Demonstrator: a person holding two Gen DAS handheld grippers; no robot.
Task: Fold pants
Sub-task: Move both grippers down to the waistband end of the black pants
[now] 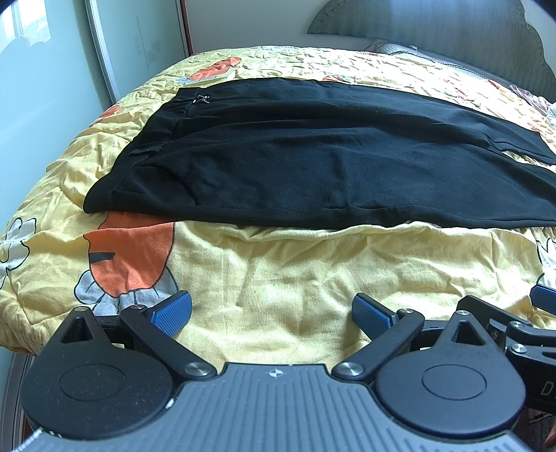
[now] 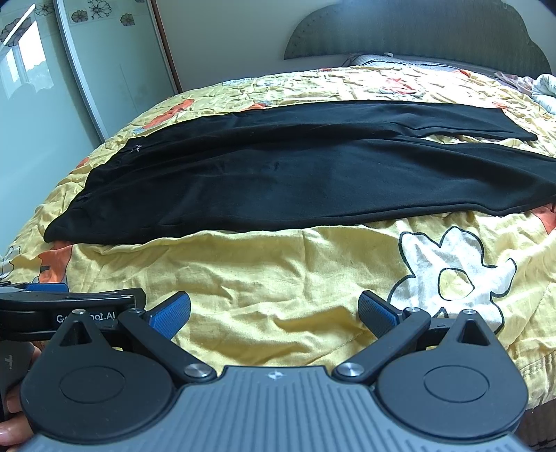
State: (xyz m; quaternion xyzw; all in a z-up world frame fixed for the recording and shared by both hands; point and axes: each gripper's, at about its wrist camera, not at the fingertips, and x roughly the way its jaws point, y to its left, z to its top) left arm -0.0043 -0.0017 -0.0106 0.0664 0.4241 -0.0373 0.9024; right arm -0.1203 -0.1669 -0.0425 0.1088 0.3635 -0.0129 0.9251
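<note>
Blue-padded left gripper (image 1: 271,314) and right gripper (image 2: 274,313) side by side, jaws spread wide, gripping nothing, above rumpled yellow floral quilt (image 2: 278,271). Beyond, black pants (image 1: 312,167) spread flat across bed, waistband left, legs right. Farthest, grey headboard (image 2: 410,31).

Black pants (image 1: 312,156) on a yellow, apparently flower-printed bedspread (image 1: 295,278).
</note>
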